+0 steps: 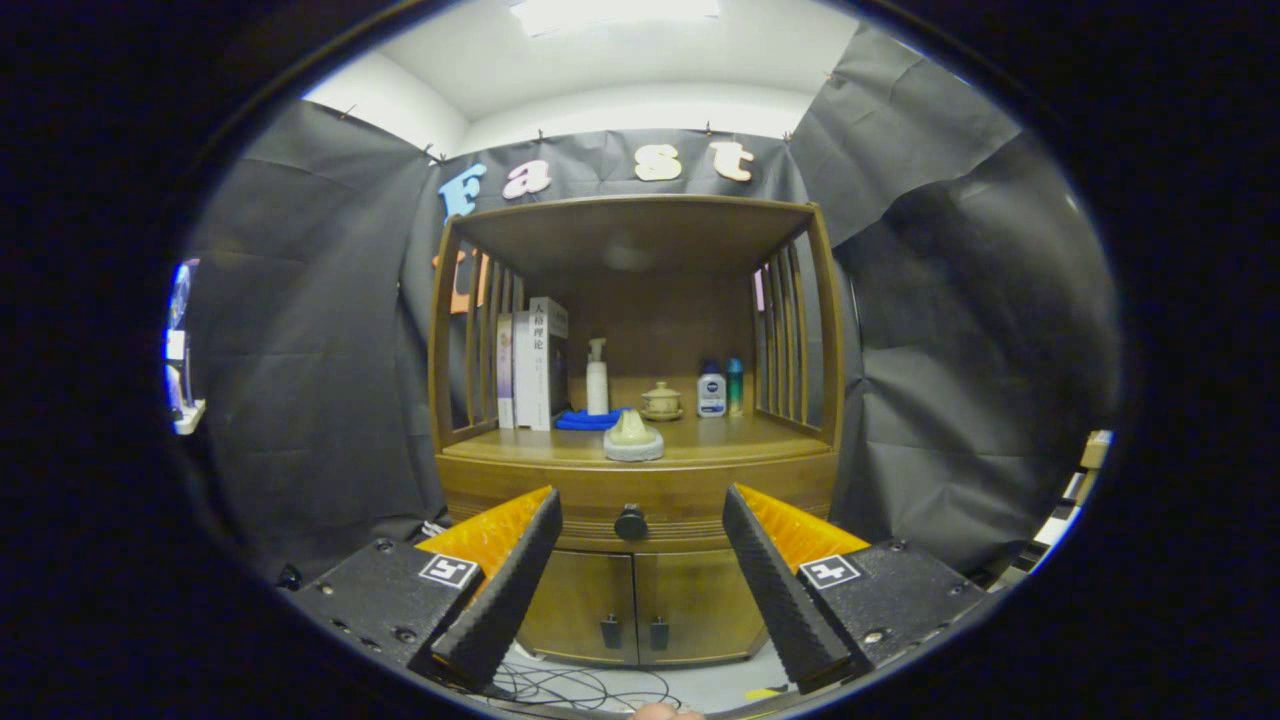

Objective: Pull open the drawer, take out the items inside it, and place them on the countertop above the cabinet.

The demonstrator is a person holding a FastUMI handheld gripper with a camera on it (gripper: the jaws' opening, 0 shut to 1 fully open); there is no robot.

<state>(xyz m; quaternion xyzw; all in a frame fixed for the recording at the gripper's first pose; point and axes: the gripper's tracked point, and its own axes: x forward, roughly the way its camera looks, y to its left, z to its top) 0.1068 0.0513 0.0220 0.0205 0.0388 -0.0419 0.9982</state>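
Drawer (640, 500) shut, flush under the tabletop's (700, 440) front edge, knob (631, 522) at its middle. Tool (640, 590) spread wide, holding nothing, knob beyond and between its fingers. Knob looks small, round, rigid; likely slippery, so pinch it squarely. Wooden drawer should slide stiffly. Contents hidden.

Single fisheye view riding on the gripper (640, 580), looking forward along its two spread fingers, facing the cabinet (640, 480) front squarely, level with the closed drawer's knob (631, 522), set back at moderate range, whole cabinet within frame, booth cloth on both sides.
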